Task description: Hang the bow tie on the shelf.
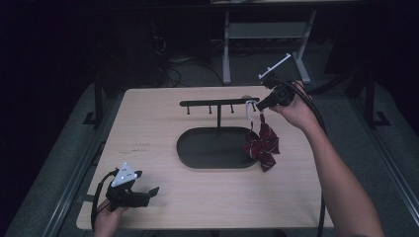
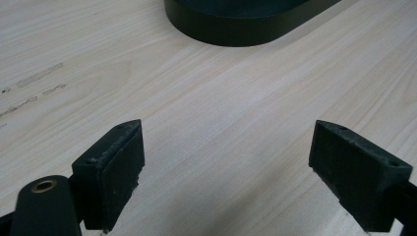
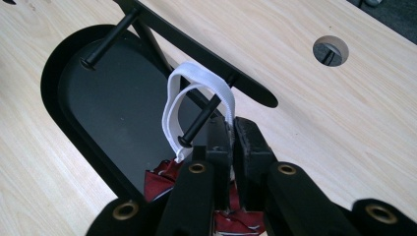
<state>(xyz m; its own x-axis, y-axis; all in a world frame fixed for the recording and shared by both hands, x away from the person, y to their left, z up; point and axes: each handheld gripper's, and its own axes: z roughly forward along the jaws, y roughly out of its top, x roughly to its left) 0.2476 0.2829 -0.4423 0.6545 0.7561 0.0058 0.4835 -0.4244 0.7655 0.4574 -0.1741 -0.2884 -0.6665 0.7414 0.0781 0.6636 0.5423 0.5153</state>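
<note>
A red plaid bow tie (image 1: 262,145) hangs by its white elastic strap (image 1: 250,111) at the right end of a black peg stand (image 1: 217,102). My right gripper (image 1: 260,106) is shut on that strap just above the bow. In the right gripper view the strap (image 3: 196,78) loops around the end peg (image 3: 199,123), and the right gripper (image 3: 232,125) pinches it beside the peg, with the bow tie (image 3: 160,179) below. My left gripper (image 1: 150,192) rests open near the table's front left corner; the left gripper (image 2: 228,167) holds nothing between its jaws.
The stand rises from a black oval base (image 1: 207,148) in the middle of the wooden table (image 1: 148,123); the base's rim (image 2: 236,24) lies ahead of the left gripper. Further pegs (image 1: 210,109) hang along the bar. A cable hole (image 3: 330,50) sits in the table behind the stand.
</note>
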